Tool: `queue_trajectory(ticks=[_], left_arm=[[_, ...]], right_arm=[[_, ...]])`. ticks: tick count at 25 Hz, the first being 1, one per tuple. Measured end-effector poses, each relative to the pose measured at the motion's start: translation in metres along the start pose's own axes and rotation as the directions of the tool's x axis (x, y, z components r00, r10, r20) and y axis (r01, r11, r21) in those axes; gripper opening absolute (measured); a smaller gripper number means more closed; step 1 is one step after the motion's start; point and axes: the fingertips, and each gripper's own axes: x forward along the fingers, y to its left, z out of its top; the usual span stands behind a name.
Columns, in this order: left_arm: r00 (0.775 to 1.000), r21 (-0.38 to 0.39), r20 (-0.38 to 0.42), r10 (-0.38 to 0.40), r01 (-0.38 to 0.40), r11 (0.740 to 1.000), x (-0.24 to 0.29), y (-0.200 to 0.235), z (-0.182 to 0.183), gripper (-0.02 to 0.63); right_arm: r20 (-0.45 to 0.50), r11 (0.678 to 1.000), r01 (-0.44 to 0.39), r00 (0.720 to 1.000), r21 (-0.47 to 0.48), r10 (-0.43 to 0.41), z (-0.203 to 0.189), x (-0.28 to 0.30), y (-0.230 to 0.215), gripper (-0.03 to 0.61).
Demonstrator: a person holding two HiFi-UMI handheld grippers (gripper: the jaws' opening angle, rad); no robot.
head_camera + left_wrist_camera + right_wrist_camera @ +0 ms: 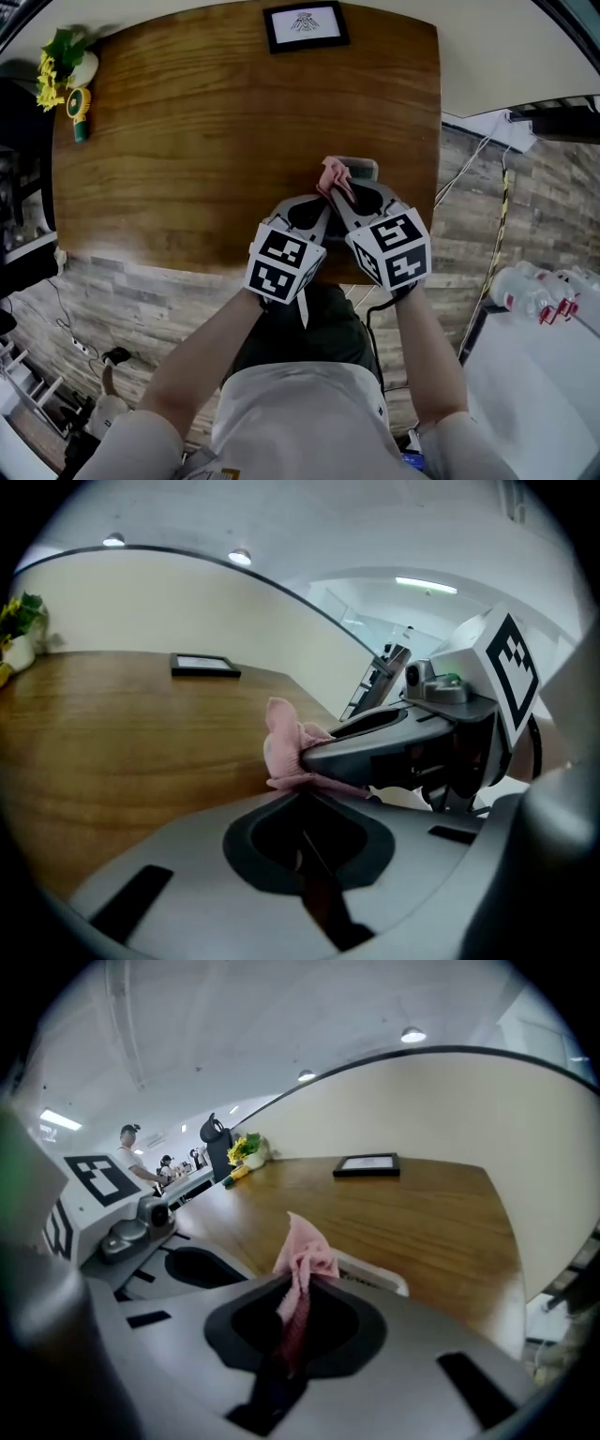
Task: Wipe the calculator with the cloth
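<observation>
While wiping appears under way, cloth (305,1249) meets calculator (377,1277) at table's near right.
Right gripper (298,1288) clamps cloth; left gripper (302,810) closed, empty; completion unclear.

table (187,141): glossy varnished wood | cloth (303,1246): soft matt fabric (slightly fuzzy)

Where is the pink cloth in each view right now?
Head view: pink cloth centre, at the right tongs' tips.
Left gripper view: cloth centre, pinched by the right tongs.
Right gripper view: cloth centre, rising between its tongs.
Shared landmark: black picture frame beyond the cloth.
</observation>
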Motion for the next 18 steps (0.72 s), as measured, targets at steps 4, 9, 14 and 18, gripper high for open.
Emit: queue_trajectory(ticks=[4,9,14,18], left_arm=[[1.0,0.019,-0.003,0.002,-0.002,1.0,0.0,-0.001,0.0,0.002],[1.0,0.0,-0.01,-0.003,0.003,1.0,0.002,0.0,-0.001,0.002],[1.0,-0.008,-0.016,-0.009,0.009,1.0,0.003,-0.001,0.0,0.002],[1.0,0.001,-0.022,-0.019,0.019,1.0,0.003,-0.001,0.0,0.002]], right_arm=[[0.003,0.999,0.052,0.999,0.016,-0.052,-0.01,-0.015,-0.019,0.044],[-0.023,0.98,0.191,0.981,0.048,-0.191,-0.03,-0.041,-0.058,0.04],[-0.087,0.95,0.273,0.961,0.151,-0.263,-0.062,-0.063,-0.097,0.037],[0.015,0.962,0.179,0.983,0.207,-0.186,-0.032,-0.071,-0.074,0.037]])
